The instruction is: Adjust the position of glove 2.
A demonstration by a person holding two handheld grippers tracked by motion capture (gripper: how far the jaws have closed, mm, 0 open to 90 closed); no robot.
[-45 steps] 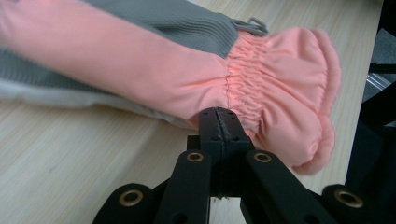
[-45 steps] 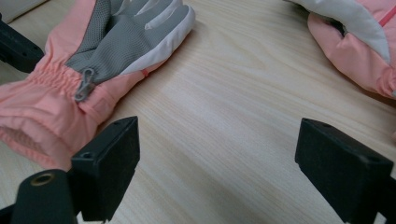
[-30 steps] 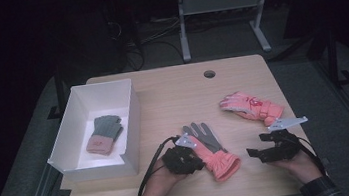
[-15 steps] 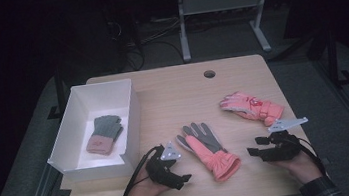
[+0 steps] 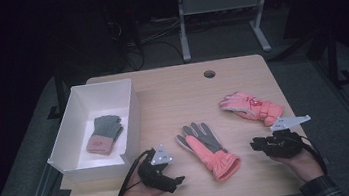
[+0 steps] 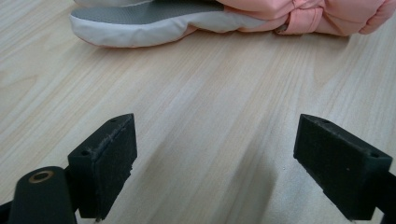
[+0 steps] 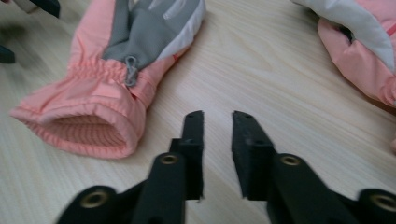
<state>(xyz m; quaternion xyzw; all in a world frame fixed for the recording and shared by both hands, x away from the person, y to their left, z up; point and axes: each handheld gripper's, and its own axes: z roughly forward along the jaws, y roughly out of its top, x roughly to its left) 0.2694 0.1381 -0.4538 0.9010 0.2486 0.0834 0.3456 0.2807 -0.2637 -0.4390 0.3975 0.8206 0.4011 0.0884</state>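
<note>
Left tongs (image 6: 215, 172) are gaping apart, right tongs (image 7: 218, 154) nearly together, both empty; that puffy pink-and-grey glove (image 5: 208, 149) could be slipping out if they're only pinching its cuff.

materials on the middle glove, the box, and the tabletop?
Middle glove: looks like matte padded pink fabric, puffy gathered cuff, textured grey palm. Box: thin smooth white walls, probably plastic or card. Tabletop: pale wood grain lines, possibly laminate.
</note>
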